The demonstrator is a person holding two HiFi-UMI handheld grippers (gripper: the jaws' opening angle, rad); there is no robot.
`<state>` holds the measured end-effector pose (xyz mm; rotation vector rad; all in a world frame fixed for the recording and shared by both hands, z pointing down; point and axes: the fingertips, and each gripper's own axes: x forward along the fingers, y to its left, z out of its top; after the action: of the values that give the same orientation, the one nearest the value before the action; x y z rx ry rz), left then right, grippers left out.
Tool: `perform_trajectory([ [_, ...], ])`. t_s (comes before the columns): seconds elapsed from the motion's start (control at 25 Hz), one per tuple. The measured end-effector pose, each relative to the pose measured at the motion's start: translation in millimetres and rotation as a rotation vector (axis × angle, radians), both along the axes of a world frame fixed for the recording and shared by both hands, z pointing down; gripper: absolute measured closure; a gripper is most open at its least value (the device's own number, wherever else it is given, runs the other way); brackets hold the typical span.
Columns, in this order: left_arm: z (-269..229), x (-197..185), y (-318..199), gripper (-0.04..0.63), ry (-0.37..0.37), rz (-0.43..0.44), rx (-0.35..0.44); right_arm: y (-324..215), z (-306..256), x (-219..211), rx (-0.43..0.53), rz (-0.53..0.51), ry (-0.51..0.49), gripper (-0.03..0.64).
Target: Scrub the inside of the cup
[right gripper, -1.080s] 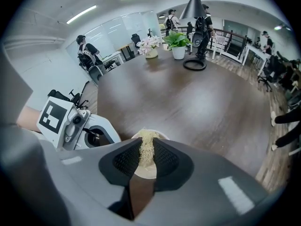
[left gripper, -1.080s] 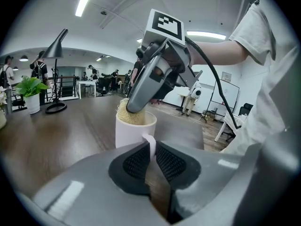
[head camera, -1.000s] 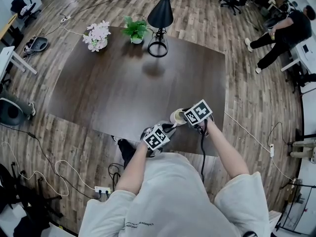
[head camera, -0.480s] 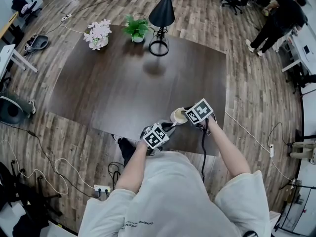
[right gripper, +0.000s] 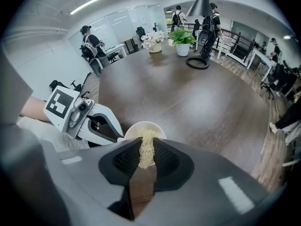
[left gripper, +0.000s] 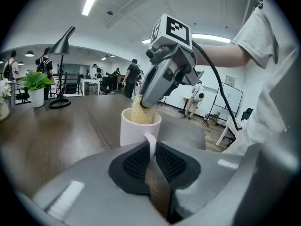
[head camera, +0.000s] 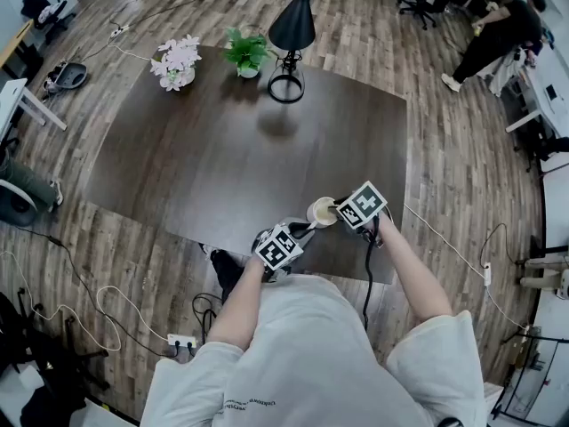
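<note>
Cup (left gripper: 140,128): white mug, upright on the dark wood tabletop (head camera: 231,149), close to the near edge and just in front of me; the handle points toward my L side.
L gripper (left gripper: 151,150): I have its fingers clenched on the cup's handle. The thin white loop sits pinched between the two ribbed pads, and the cup body stands just beyond the tips.
R gripper (right gripper: 146,155): its fingers are grasping a beige scrub pad (right gripper: 145,145). It comes at the cup from above and from my R, angled down toward the mouth.
Scrub pad: coarse, fibrous. The lower end is inside the cup's mouth and the upper part stands above the rim, held between the R fingers. I can't tell how deep it goes.
Grippers, rel. position: the two meet at the cup, L low at the handle, R higher over the opening.
Far end of tabletop: black desk lamp (head camera: 289,34), green potted plant (head camera: 244,53) and pink-white flowers (head camera: 176,60), all well apart from the cup.
Background: wood floor, office desks, several people standing beyond the tabletop.
</note>
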<state>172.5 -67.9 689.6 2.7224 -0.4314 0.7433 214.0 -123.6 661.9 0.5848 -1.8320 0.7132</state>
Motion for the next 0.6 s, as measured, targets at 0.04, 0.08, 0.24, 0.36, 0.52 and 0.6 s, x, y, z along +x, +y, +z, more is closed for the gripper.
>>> perform_trajectory([
  [0.04, 1, 0, 0, 0.552, 0.0, 0.0, -0.001, 1, 1, 0, -0.005, -0.002, 0.001, 0.522],
  [0.08, 2, 0, 0, 0.553, 0.001, 0.001, 0.001, 3, 2, 0, -0.01, -0.005, 0.001, 0.522],
  [0.24, 1, 0, -3, 0.552, 0.013, -0.006, 0.019, 8, 6, -2, -0.032, -0.021, 0.005, 0.522],
  [0.36, 1, -2, -5, 0.552, -0.001, -0.015, 0.017, 11, 8, -3, -0.051, -0.025, 0.003, 0.522],
  [0.52, 2, -2, -8, 0.551, -0.014, -0.032, 0.034, 16, 12, -5, -0.09, -0.015, -0.017, 0.522],
  [0.6, 1, -2, -8, 0.551, -0.021, -0.039, 0.036, 19, 14, -6, -0.1, -0.016, -0.023, 0.523],
])
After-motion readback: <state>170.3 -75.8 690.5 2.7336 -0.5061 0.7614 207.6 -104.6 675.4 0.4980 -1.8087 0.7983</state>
